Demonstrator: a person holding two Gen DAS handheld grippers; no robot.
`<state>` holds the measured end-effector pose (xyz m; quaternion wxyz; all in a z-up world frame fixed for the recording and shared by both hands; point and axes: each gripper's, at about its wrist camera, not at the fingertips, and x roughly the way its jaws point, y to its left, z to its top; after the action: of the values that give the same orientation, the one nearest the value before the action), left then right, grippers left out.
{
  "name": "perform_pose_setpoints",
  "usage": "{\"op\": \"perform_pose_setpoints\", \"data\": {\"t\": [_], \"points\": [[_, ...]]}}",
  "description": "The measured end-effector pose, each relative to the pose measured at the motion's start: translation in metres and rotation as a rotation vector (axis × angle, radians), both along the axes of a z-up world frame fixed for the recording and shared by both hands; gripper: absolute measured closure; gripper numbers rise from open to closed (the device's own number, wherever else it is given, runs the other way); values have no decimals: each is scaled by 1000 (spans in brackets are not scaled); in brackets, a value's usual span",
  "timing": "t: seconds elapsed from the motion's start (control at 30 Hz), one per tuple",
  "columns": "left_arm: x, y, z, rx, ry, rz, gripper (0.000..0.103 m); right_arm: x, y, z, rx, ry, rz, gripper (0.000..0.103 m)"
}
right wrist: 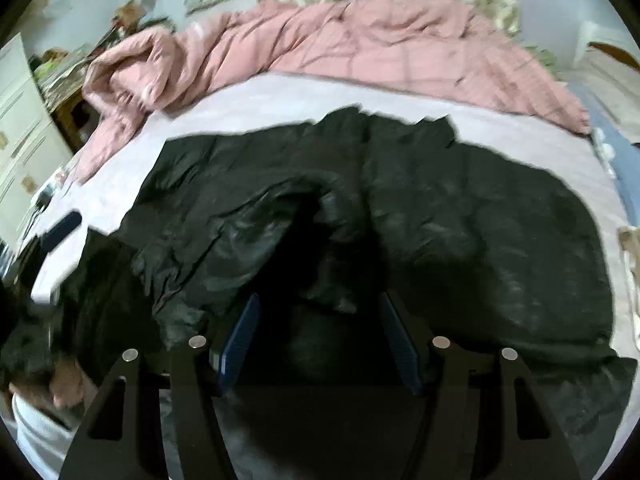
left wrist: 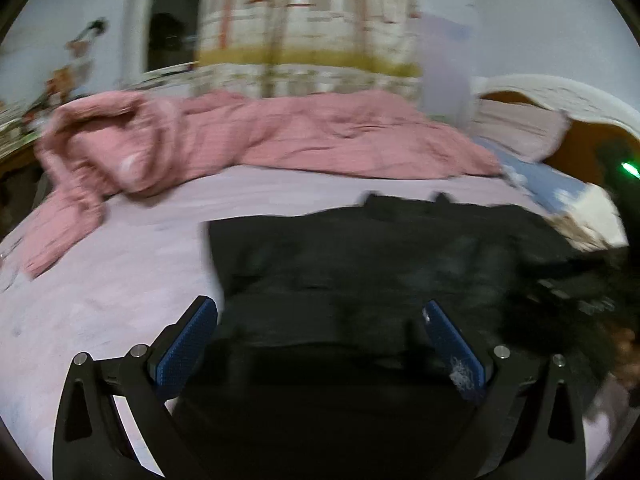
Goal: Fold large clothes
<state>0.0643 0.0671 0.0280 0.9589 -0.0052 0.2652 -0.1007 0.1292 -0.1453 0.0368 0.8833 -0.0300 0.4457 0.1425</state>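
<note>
A large black garment [left wrist: 360, 256] lies spread on the pale pink bed sheet [left wrist: 120, 272]. My left gripper [left wrist: 320, 320] is open, its blue pads wide apart, just above the garment's near left part. In the right wrist view the same black garment [right wrist: 460, 220] lies crumpled, with a raised fold in the middle. My right gripper [right wrist: 318, 312] has its blue pads apart with a bunch of the black fabric between them; whether they press on it does not show.
A crumpled pink quilt [left wrist: 280, 140] lies along the far side of the bed and also shows in the right wrist view [right wrist: 360, 48]. A pillow [left wrist: 520, 128] and wooden headboard [left wrist: 580, 152] are at right. White drawers [right wrist: 20, 140] stand left. A dark object [right wrist: 62, 228] lies near the bed's left edge.
</note>
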Motion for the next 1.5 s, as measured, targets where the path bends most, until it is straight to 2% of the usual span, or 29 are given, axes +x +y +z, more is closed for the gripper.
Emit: {"op": "perform_pose_setpoints", "data": {"t": [0.03, 0.1, 0.17, 0.23, 0.3, 0.33, 0.37, 0.4, 0.47, 0.53, 0.6, 0.7, 0.73, 0.77, 0.83, 0.87, 0.97, 1.0, 1.07, 1.13, 1.17, 1.2, 1.23, 1.27, 1.33, 1.4, 1.5], "points": [[-1, -9, 4, 0, -11, -44, 0, -3, -5, 4, -21, -37, -33, 39], [6, -34, 11, 47, 12, -115, 0, -8, -17, 10, -52, -84, -99, 39], [13, -55, 13, 97, 33, -169, 0, -8, -36, 15, -69, -100, -186, 39], [24, -71, 3, 176, 90, -183, 0, -4, -63, 17, -92, -95, -283, 39], [40, -75, -14, 291, 169, -79, 4, 0, -84, 17, -108, -66, -305, 39], [46, -72, -20, 336, 181, -18, 15, 4, -93, 14, -127, -41, -306, 39], [51, -65, -24, 387, 170, 57, 21, 10, -101, 10, -149, -2, -290, 39], [55, -57, -25, 403, 166, 103, 21, 16, -108, 5, -167, 32, -282, 39], [66, -33, -25, 393, 169, 208, 27, 28, -122, -4, -204, 88, -308, 39], [78, -12, -28, 416, 177, 290, 34, 39, -136, -11, -235, 111, -351, 39], [86, 5, -33, 433, 188, 345, 35, 47, -145, -19, -266, 123, -400, 39], [90, 30, -38, 376, 236, 378, 35, 57, -156, -37, -328, 152, -417, 39], [89, 36, -37, 340, 234, 374, 35, 63, -161, -41, -388, 147, -440, 38], [87, 40, -34, 314, 218, 365, 35, 65, -165, -41, -401, 143, -460, 38], [79, 42, -29, 281, 178, 344, 35, 64, -173, -31, -358, 127, -506, 38], [75, 42, -24, 253, 151, 319, 35, 58, -173, -20, -313, 91, -504, 39], [68, 36, -7, 155, 81, 235, 30, 31, -160, 11, -224, -19, -403, 39], [65, 33, -2, 149, 48, 229, 30, 24, -156, 17, -196, -32, -367, 39], [62, 27, 4, 199, -35, 275, 28, 15, -150, 19, -139, 5, -307, 39], [70, 27, 1, 192, 3, 255, 28, 19, -147, 5, -157, 91, -300, 39], [75, 27, -4, 182, 45, 237, 31, 24, -147, -7, -221, 108, -313, 39], [82, 28, -11, 198, 94, 240, 34, 29, -146, -17, -305, 114, -338, 39], [89, 27, -22, 236, 151, 252, 42, 36, -148, -32, -379, 140, -368, 39], [94, 25, -34, 272, 201, 259, 48, 38, -150, -37, -347, 162, -371, 41], [101, 25, -51, 300, 280, 269, 49, 42, -164, -40, -244, 183, -402, 41], [100, 28, -55, 274, 288, 270, 49, 42, -172, -36, -187, 175, -424, 41], [98, 28, -53, 275, 278, 272, 49, 33, -172, -20, -203, 87, -408, 43]]}}
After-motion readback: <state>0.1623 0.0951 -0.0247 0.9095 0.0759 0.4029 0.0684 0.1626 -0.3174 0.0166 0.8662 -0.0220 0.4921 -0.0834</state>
